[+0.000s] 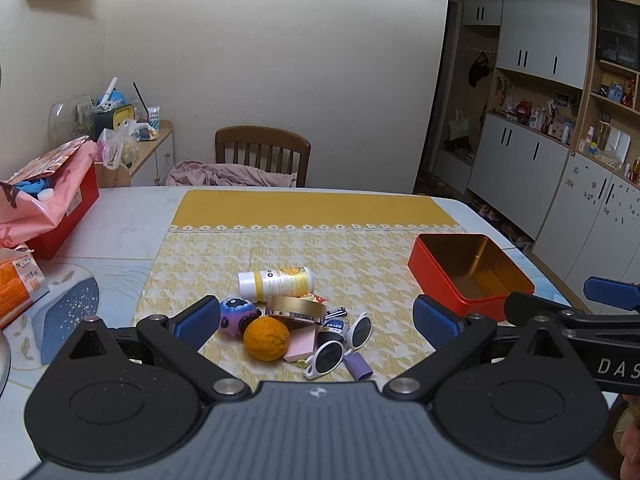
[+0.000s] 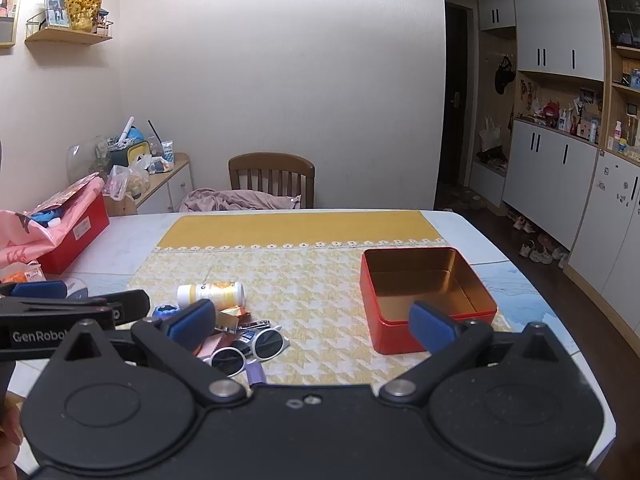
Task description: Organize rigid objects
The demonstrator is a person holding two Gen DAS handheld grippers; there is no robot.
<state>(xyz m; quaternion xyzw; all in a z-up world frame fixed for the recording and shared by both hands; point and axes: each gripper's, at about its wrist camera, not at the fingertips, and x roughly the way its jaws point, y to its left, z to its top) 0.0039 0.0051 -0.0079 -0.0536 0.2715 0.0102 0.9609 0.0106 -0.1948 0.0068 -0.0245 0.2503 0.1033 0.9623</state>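
1. Empty red rectangular metal tin (image 2: pixel 428 300) sits on the table at 2 o'clock from the pile
2. Round orange fruit (image 1: pixel 267 338), white-framed sunglasses (image 1: pixel 340 344) overlap; grabbing one may drag neighbours
3. Left gripper (image 1: pixel 316 318) and right gripper (image 2: pixel 312 322): jaws wide apart, holding nothing

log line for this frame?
phase: pre-grasp | left gripper: open, empty, over pile | right gripper: open, empty | tin: empty | sunglasses: on mat

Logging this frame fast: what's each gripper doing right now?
Left gripper: open, holding nothing.
Right gripper: open, holding nothing.
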